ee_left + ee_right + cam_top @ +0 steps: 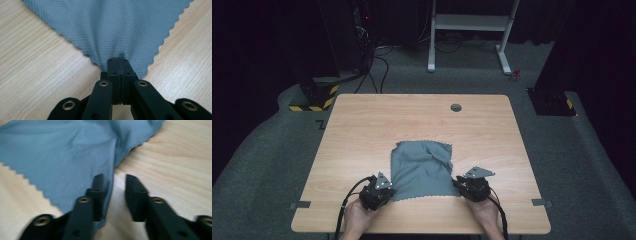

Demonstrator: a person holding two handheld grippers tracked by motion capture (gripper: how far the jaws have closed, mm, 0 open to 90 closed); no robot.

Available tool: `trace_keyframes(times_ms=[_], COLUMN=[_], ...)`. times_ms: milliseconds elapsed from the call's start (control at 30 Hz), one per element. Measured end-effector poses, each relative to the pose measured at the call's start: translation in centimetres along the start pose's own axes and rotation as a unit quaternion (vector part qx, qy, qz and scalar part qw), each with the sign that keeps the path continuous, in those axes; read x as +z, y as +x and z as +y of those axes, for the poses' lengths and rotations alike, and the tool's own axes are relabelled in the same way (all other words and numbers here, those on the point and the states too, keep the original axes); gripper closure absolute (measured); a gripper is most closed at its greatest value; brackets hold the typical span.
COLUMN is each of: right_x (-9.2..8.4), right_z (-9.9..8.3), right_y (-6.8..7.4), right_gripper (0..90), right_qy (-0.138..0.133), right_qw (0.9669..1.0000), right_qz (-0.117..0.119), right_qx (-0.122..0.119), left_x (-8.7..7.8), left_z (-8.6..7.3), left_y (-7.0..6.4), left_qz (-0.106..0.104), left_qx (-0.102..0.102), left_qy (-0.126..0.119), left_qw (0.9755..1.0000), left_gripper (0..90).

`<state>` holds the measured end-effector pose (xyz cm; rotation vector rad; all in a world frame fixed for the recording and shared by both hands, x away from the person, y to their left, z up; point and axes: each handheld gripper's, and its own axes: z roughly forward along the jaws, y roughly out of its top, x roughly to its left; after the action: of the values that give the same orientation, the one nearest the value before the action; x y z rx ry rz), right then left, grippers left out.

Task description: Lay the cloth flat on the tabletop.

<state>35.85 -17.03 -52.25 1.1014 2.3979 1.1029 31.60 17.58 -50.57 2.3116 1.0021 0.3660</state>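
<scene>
A grey-blue cloth (422, 170) with a zigzag edge lies partly rumpled on the wooden table (412, 120), toward its near side. My left gripper (390, 192) is at the cloth's near left corner. In the left gripper view my left gripper (117, 60) is shut on that corner of the cloth (117, 25), which fans out from the pinch. My right gripper (457, 183) sits at the cloth's near right corner. In the right gripper view my right gripper (115, 178) stands with a gap between its jaws; one jaw lies over the cloth (62, 157) edge, and bare wood shows in the gap.
A round cable hole (456, 107) sits near the table's far edge. Grey tape marks (301, 204) lie by the near corners. Beyond the table stand a white desk frame (469, 22) and a yellow-and-black striped base (314, 97) on grey carpet.
</scene>
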Motion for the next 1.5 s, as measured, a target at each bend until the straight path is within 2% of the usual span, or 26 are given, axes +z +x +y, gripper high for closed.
trace_keyframes(times_ms=[67, 133, 200, 333, 367, 467, 533, 600, 667, 933, 1000, 1067, 1100, 1133, 1233, 1267, 1433, 1500], right_x=[-0.3, -0.6, -0.7, 0.1, 0.4, 1.7, 2.5, 3.0, 3.2, 2.5, 2.8, 3.5, 3.6, 3.5, 2.7, 2.5, 3.6, 4.3], right_z=[-0.1, 0.3, 1.0, 2.7, 3.1, 4.0, 4.3, 4.3, 4.2, 5.7, 5.9, 5.9, 5.8, 5.7, 6.3, 6.6, 7.8, 7.9], right_y=[0.0, -0.3, -0.6, -0.4, -0.3, -0.5, -0.9, -1.1, -1.3, -1.9, -2.0, -2.1, -2.2, -2.2, -2.6, -2.8, -3.8, -4.2], right_gripper=[86.7, 88.1, 85.7, 76.8, 75.3, 71.3, 72.9, 80.8, 88.6, 89.1, 89.0, 88.4, 87.2, 84.4, 80.3, 80.2, 77.7, 74.5], right_qy=[0.002, -0.008, -0.019, -0.021, -0.017, -0.001, 0.012, 0.023, 0.031, 0.034, 0.051, 0.080, 0.085, 0.083, 0.052, 0.044, 0.025, 0.024], right_qw=[0.9999, 0.9998, 0.9995, 0.9997, 0.9998, 0.9998, 0.9996, 0.9993, 0.9992, 0.9979, 0.9966, 0.9947, 0.9942, 0.9947, 0.9973, 0.9979, 0.9981, 0.9980], right_qz=[0.010, 0.008, 0.009, -0.003, -0.004, -0.020, -0.025, -0.025, -0.024, -0.054, -0.061, -0.060, -0.057, -0.053, -0.050, -0.048, -0.054, -0.051], right_qx=[0.002, 0.014, 0.023, 0.008, 0.004, 0.003, 0.012, 0.016, 0.008, -0.012, -0.019, -0.027, -0.031, -0.029, -0.011, -0.006, 0.016, 0.030], left_x=[-0.1, -0.3, -0.7, -1.0, -1.0, -0.4, -0.1, 0.3, 0.7, 2.5, 2.6, 2.5, 2.5, 2.5, 2.4, 2.3, 2.7, 3.0], left_z=[-0.1, -0.2, -0.3, -0.5, -0.4, 0.6, 1.3, 1.7, 1.9, 1.8, 1.7, 1.7, 1.7, 1.7, 2.0, 2.2, 4.1, 4.9], left_y=[0.0, -0.1, 0.1, 0.7, 0.9, 1.1, 1.3, 1.5, 1.7, 2.6, 2.6, 2.7, 2.7, 2.8, 3.3, 3.5, 5.4, 6.4], left_qz=[0.010, 0.021, 0.014, 0.017, 0.022, 0.060, 0.064, 0.065, 0.065, 0.073, 0.069, 0.066, 0.065, 0.063, 0.049, 0.041, 0.052, 0.054], left_qx=[0.004, 0.014, 0.010, -0.011, -0.019, -0.025, -0.032, -0.035, -0.041, -0.045, -0.047, -0.046, -0.046, -0.046, -0.058, -0.068, -0.078, -0.094], left_qy=[0.002, 0.007, 0.001, -0.027, -0.036, -0.051, -0.061, -0.060, -0.064, -0.049, -0.052, -0.050, -0.050, -0.051, -0.065, -0.072, -0.072, -0.071], left_qw=[0.9999, 0.9997, 0.9999, 0.9994, 0.9989, 0.9966, 0.9956, 0.9955, 0.9950, 0.9951, 0.9951, 0.9955, 0.9956, 0.9957, 0.9950, 0.9942, 0.9930, 0.9916], left_gripper=[88.7, 88.8, 88.5, 78.5, 75.1, 66.6, 63.3, 61.5, 59.8, 58.8, 59.4, 59.5, 59.5, 59.4, 59.4, 59.4, 58.3, 57.2])
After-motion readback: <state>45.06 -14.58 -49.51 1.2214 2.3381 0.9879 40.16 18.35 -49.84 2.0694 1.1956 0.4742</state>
